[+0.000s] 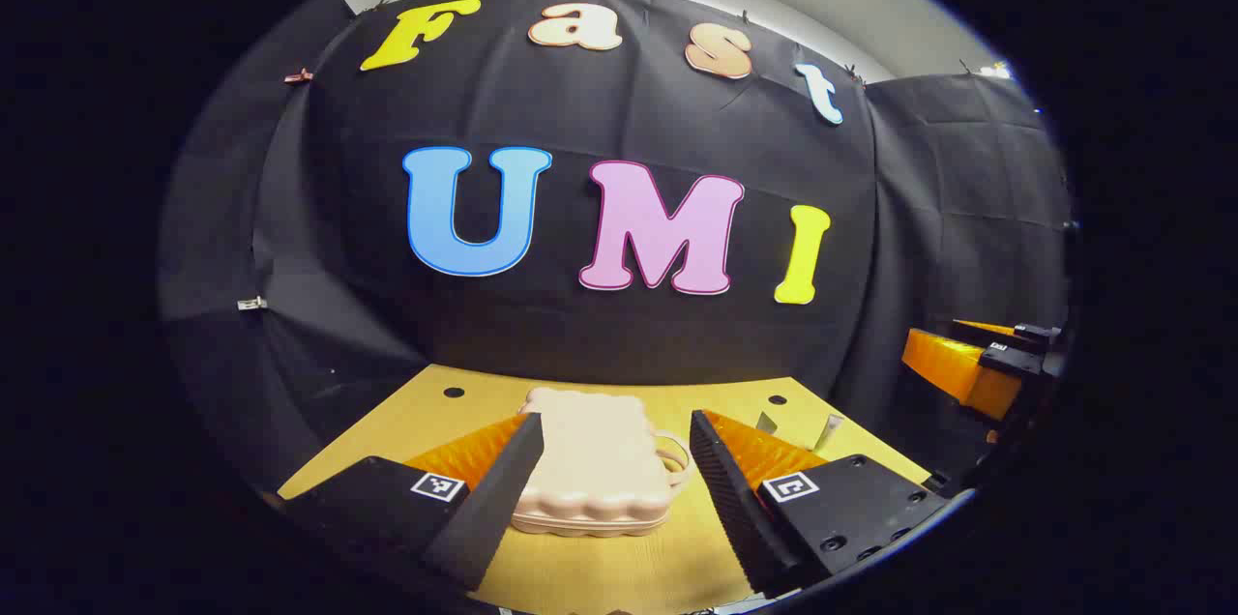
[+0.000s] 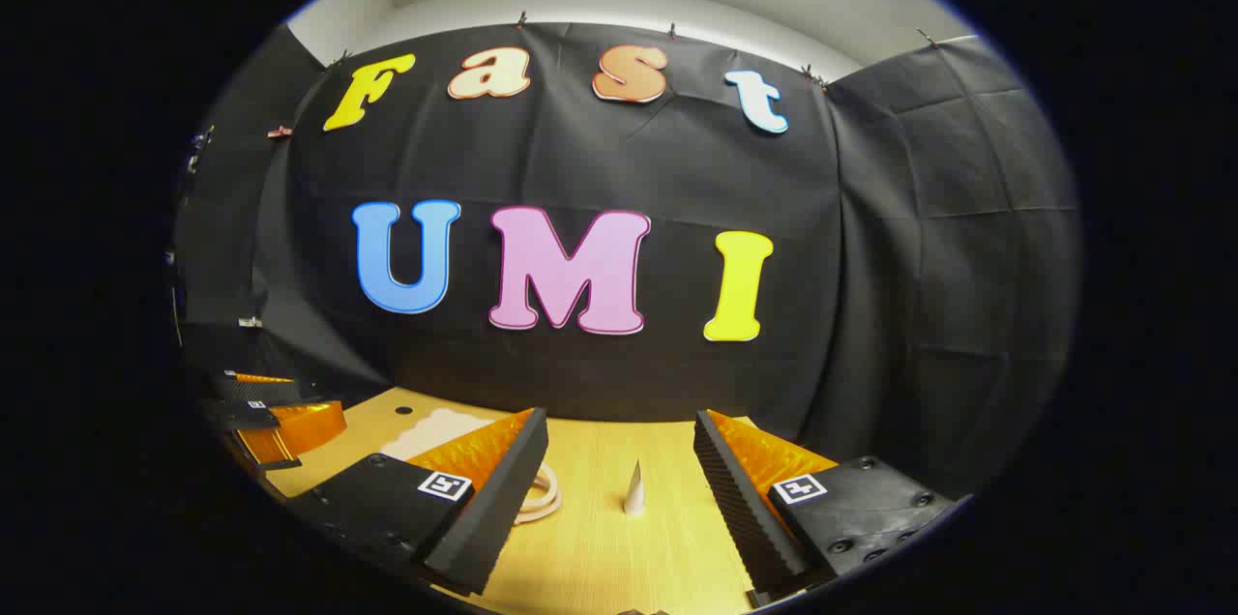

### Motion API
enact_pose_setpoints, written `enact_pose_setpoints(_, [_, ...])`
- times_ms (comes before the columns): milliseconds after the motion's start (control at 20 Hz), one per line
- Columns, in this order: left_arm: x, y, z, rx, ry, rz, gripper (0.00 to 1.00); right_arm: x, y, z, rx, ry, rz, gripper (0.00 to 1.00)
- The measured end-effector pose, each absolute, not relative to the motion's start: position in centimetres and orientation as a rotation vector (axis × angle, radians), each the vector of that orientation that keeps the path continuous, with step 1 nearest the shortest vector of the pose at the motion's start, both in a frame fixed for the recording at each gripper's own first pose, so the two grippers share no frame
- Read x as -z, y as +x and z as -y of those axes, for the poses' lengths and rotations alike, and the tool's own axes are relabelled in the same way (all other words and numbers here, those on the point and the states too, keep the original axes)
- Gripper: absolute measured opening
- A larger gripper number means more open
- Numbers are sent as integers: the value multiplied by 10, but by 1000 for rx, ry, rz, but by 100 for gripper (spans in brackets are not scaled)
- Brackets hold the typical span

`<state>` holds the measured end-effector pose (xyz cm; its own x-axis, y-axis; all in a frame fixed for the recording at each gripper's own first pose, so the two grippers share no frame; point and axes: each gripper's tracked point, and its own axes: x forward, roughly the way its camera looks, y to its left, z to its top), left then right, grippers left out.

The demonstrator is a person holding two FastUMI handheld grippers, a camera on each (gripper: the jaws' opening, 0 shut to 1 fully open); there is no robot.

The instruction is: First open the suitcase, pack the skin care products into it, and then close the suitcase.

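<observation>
Ahead, closed suitcase [image 1: 592,470] between open hand-held gripper [image 1: 619,489] fingers

Your left gripper [image 1: 616,480] has its near finger [image 1: 488,509] covering the left edge of the suitcase [image 1: 592,475] in the left gripper view. Behind the far finger, two small upright items [image 1: 827,431] show only their tops; too small to identify. Your right gripper [image 1: 977,359] is cut off at that view's right edge.

In the right gripper view, the suitcase's handle [image 2: 542,499] is half hidden behind the near finger [image 2: 493,509], and its body [image 2: 435,431] shows only as a pale patch. The small white tube [image 2: 634,491] is too small to tell further.
</observation>
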<state>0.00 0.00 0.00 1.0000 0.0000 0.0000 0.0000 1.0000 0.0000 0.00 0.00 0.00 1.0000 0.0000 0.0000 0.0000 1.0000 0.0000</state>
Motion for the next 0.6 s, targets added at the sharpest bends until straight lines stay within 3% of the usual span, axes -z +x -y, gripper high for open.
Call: enact_pose_setpoints(600, [17, 30, 13, -42, -10, -61, 96, 24, 24, 21, -14, 31, -65, 96])
